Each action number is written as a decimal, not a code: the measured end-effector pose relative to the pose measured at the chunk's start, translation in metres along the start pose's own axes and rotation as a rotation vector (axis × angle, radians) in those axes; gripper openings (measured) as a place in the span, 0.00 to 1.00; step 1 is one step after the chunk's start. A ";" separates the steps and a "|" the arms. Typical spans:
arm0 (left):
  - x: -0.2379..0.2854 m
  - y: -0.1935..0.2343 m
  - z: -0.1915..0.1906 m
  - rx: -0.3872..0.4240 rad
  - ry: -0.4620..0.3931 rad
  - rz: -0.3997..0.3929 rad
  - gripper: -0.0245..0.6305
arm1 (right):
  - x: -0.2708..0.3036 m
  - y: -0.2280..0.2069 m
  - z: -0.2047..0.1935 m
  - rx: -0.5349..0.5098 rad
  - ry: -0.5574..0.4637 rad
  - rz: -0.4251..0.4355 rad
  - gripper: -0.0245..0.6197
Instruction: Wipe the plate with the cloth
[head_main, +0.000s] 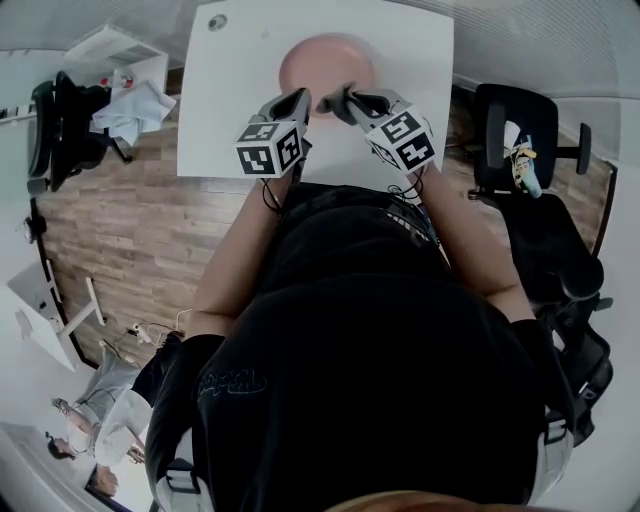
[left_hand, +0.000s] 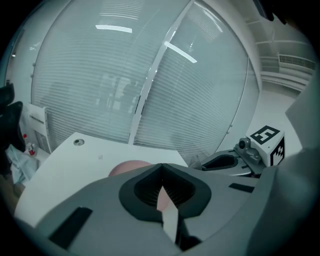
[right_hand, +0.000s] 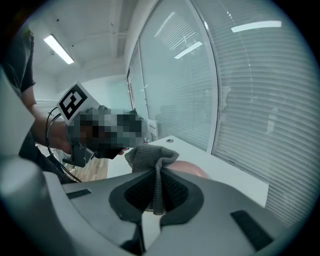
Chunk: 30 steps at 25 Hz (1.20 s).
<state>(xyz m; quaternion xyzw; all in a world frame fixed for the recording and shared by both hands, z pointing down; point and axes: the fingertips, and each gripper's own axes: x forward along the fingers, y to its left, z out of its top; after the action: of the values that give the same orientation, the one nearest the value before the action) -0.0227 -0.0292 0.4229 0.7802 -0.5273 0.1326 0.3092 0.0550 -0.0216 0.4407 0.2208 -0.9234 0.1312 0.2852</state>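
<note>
On the white table (head_main: 230, 110): one pink plate (head_main: 325, 60). Over its near side: left hand-held gripper (head_main: 299, 99), jaws closed, nothing between them; right hand-held gripper (head_main: 341, 101), clamped on the grey cloth (right_hand: 151, 156).

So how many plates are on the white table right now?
1: a round pink plate on the white rectangular table, just beyond the shut left gripper and the right gripper clamping a grey knitted cloth. None seems hidden.

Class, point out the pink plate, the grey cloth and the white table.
pink plate (head_main: 325, 62): head view, its centre.
grey cloth (right_hand: 150, 156): right gripper view, bunched top.
white table (head_main: 225, 100): head view, bare left part.
</note>
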 end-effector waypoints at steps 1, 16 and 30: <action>-0.004 -0.005 0.003 0.016 -0.008 -0.001 0.06 | -0.003 0.000 0.001 0.001 -0.013 -0.001 0.09; -0.055 -0.038 0.024 0.175 -0.082 -0.061 0.06 | -0.027 0.012 0.019 0.062 -0.076 -0.002 0.09; -0.154 -0.028 -0.011 0.174 -0.118 -0.178 0.06 | -0.041 0.098 0.035 0.119 -0.120 -0.065 0.09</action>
<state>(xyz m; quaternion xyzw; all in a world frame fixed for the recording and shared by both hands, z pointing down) -0.0591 0.0985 0.3395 0.8542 -0.4596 0.1039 0.2196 0.0222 0.0643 0.3774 0.2747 -0.9218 0.1631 0.2196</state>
